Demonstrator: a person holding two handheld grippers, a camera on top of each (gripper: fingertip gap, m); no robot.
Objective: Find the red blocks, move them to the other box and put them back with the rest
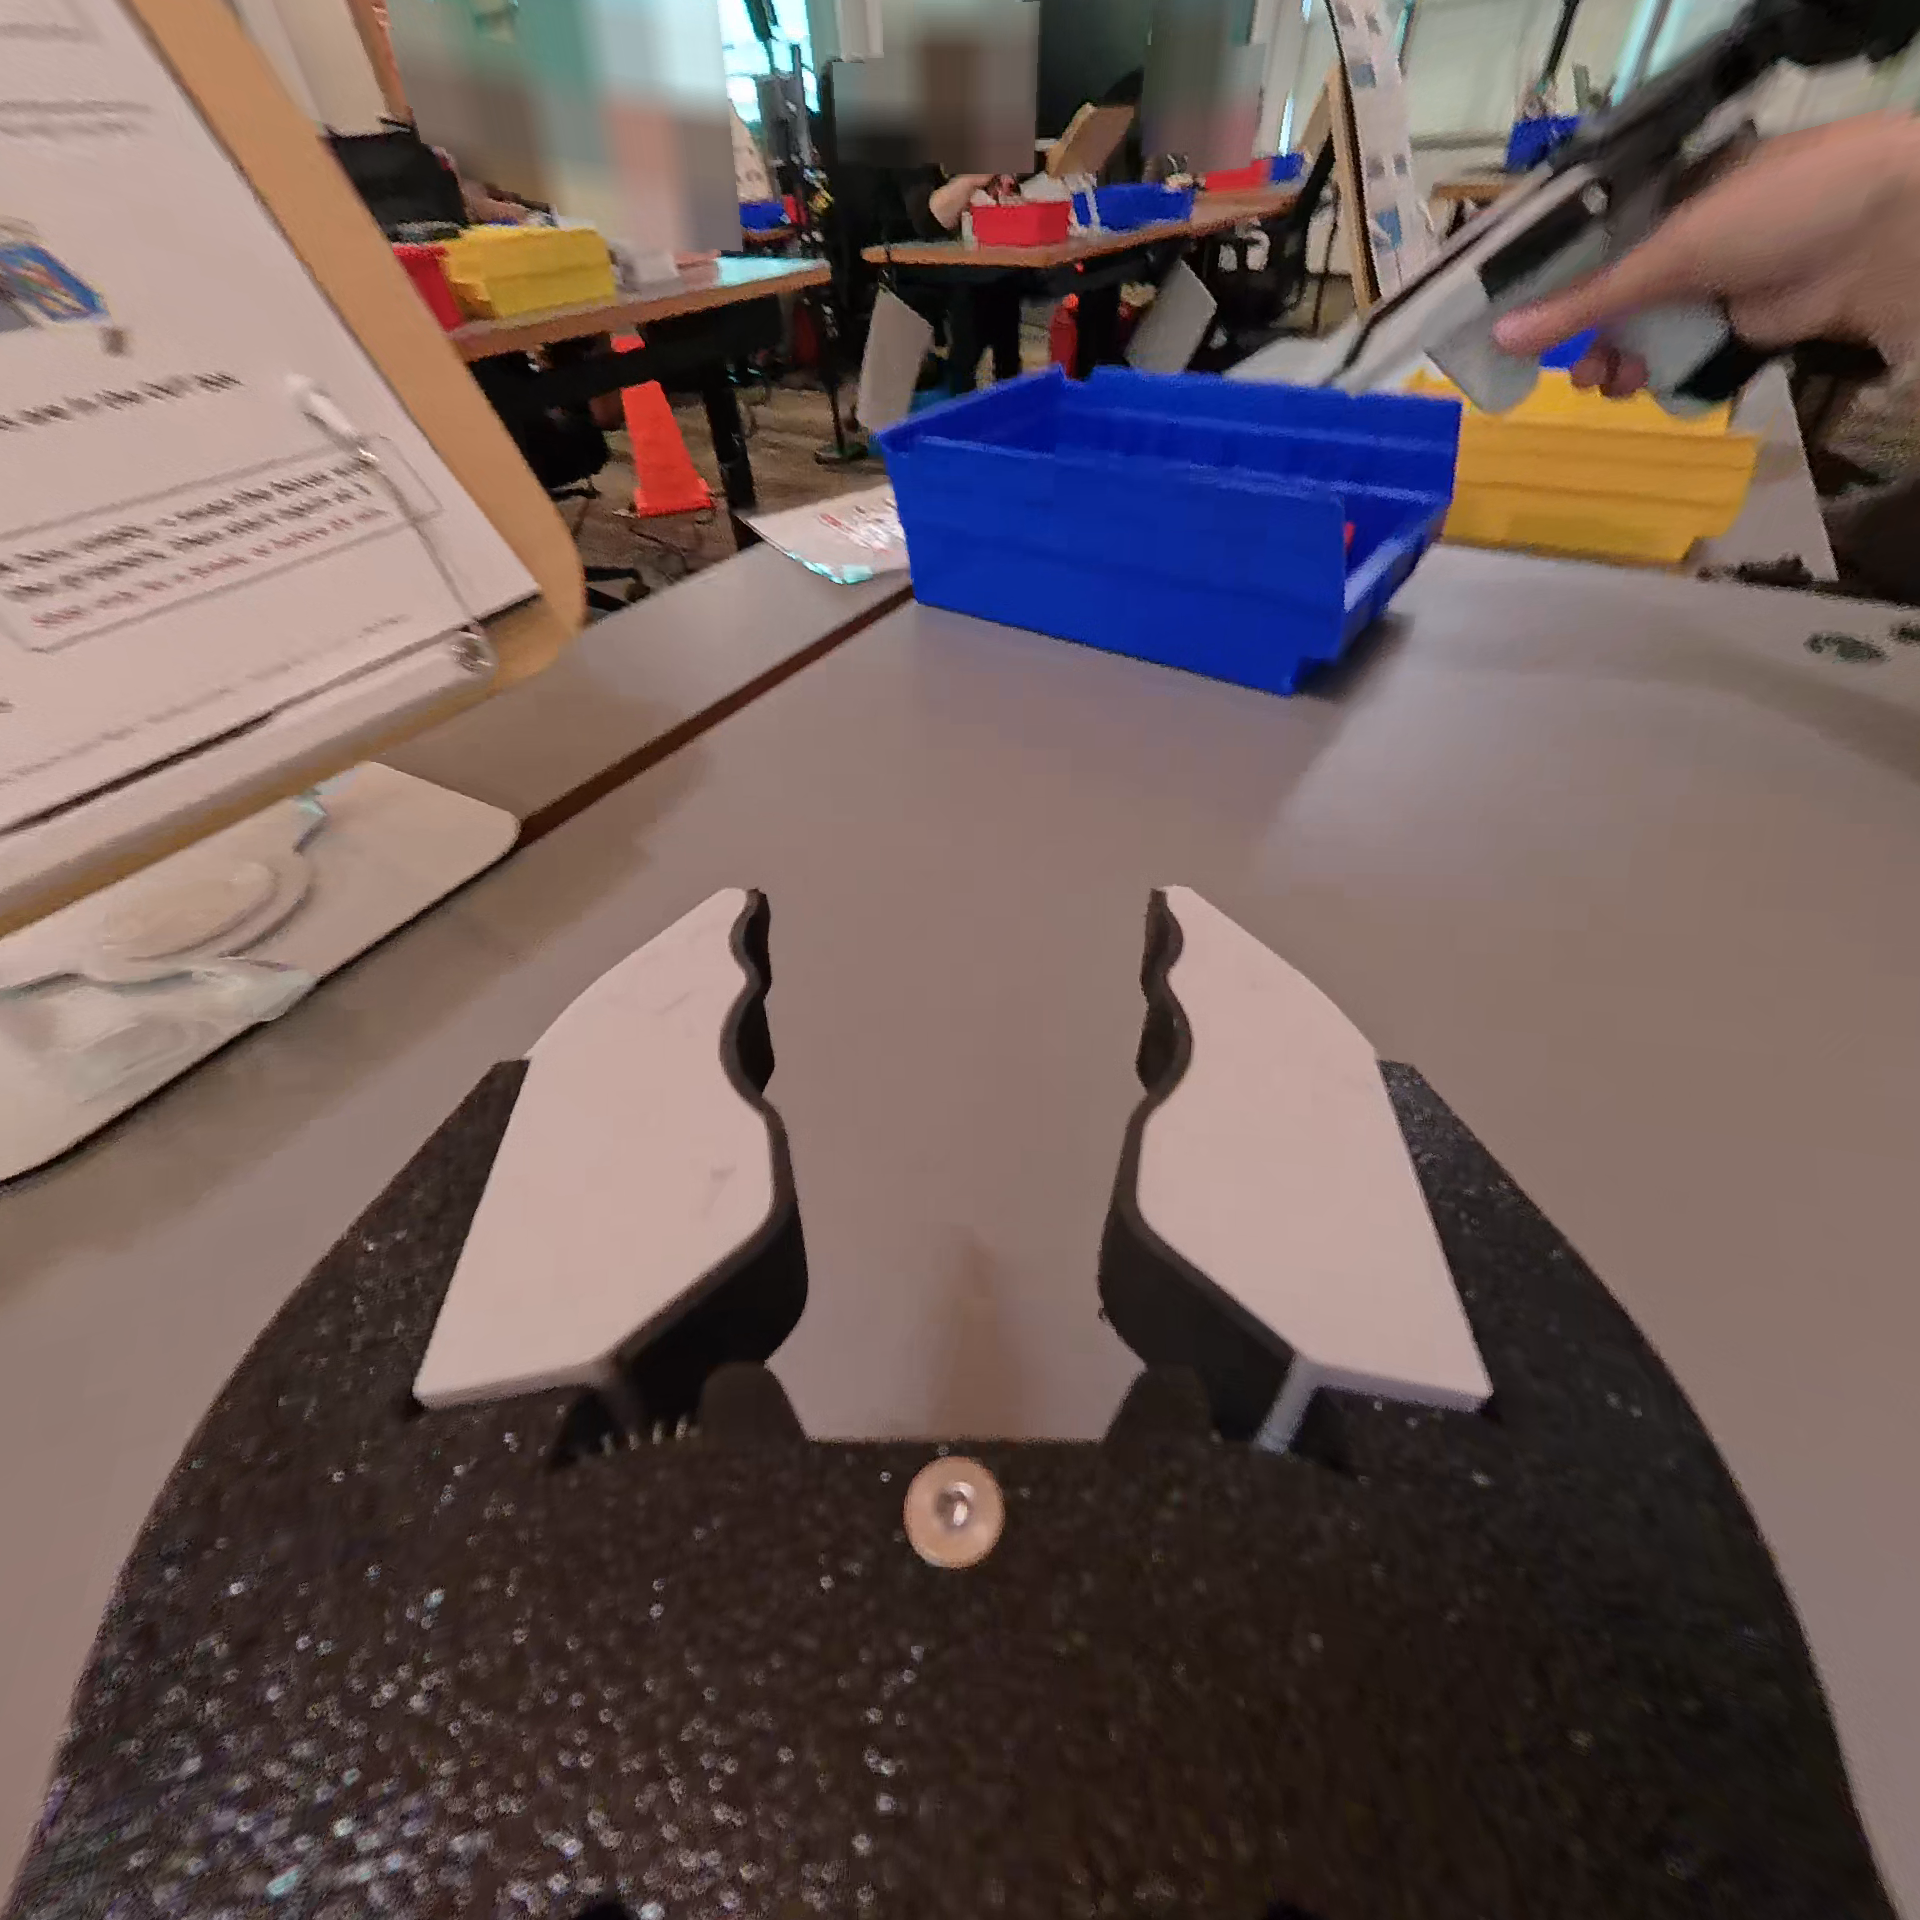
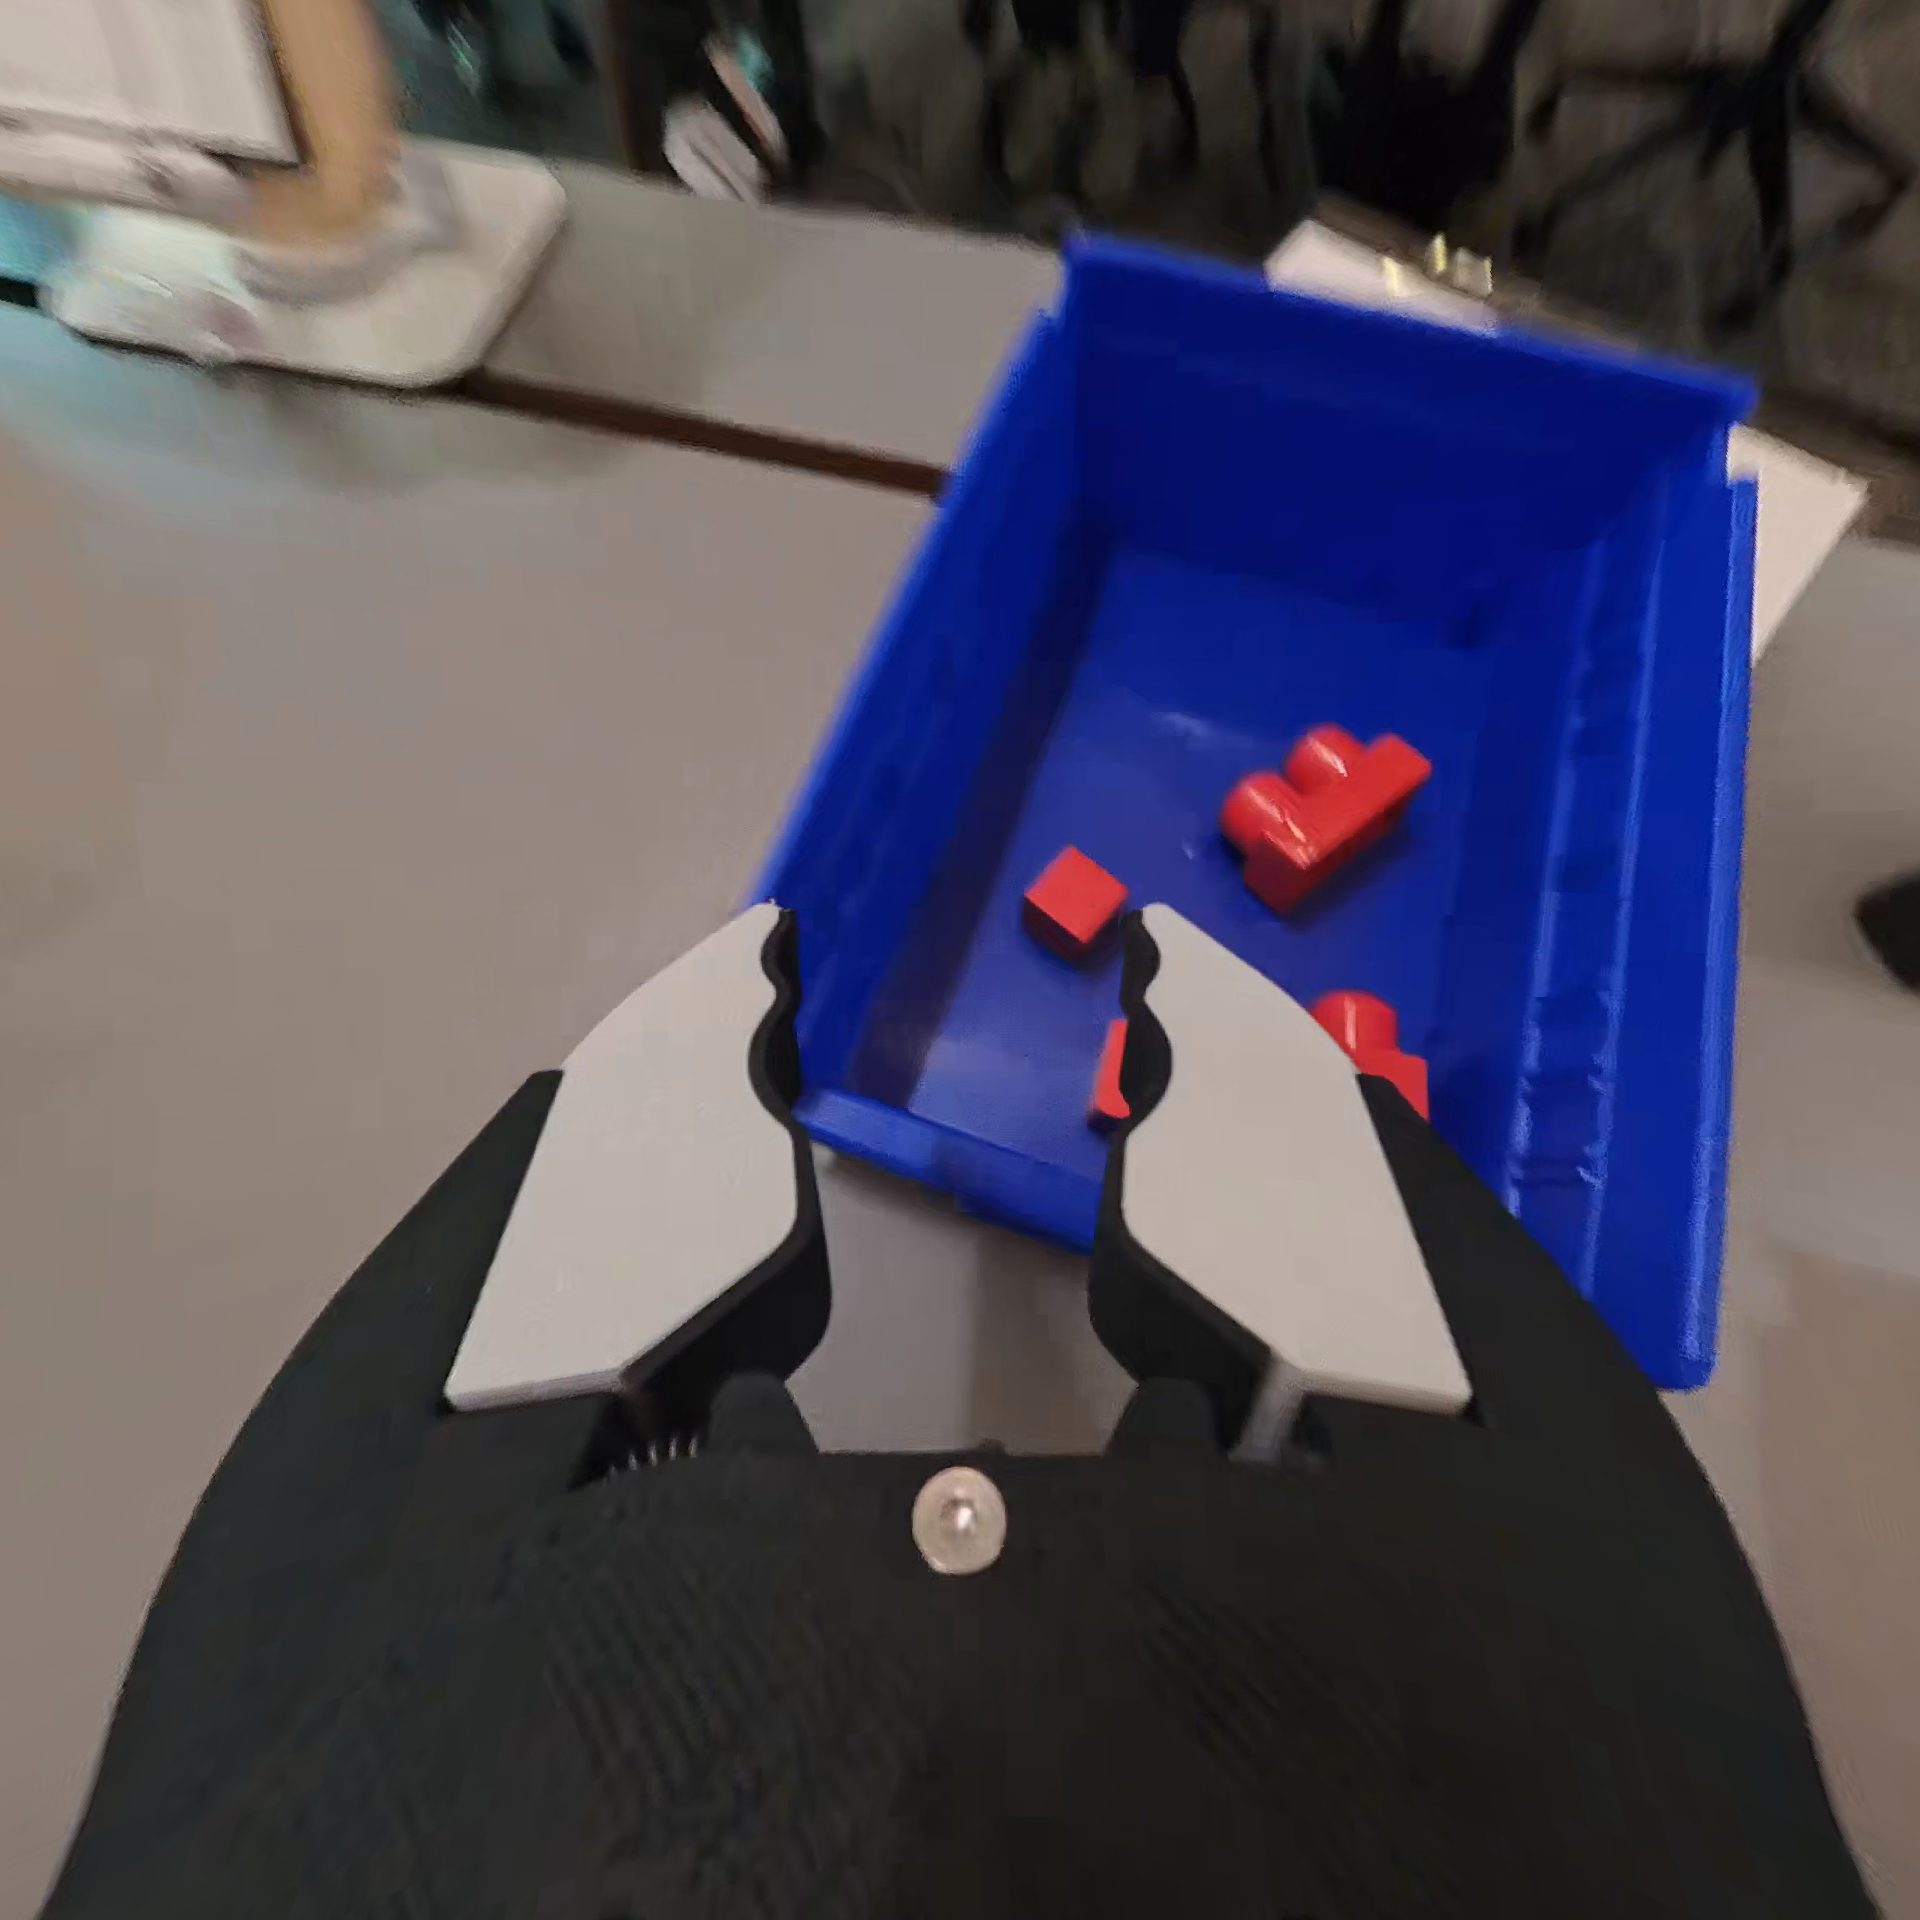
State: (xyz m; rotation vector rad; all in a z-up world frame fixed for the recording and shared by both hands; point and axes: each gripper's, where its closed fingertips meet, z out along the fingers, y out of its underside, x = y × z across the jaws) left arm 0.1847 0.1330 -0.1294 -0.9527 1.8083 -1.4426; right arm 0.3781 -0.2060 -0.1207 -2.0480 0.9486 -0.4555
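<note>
Leaning beside the grey table (image 1: 1039,831), a blurred, unreadable printed sign (image 1: 208,468)

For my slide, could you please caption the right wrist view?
Open, empty right tool above blue box holding red blocks.

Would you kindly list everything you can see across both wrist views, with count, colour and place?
Bin: one, blue, on the table ahead of both grippers.
Blocks: red, on the blue bin's floor; a small cube, a larger studded piece, and two more partly hidden behind the right finger, so at least four.
Second bin: one, yellow, behind the blue one.
Table: one, grey.
Instruction board: one, white on cardboard, on a stand at left.
Traffic cone: one, orange, on the floor beyond.
Background tables: several, bearing red, yellow and blue bins.
Left gripper: open, empty, above bare table.
Right gripper: open, empty, over the blue bin's near edge.
Hand: one, holding the right gripper.
</note>
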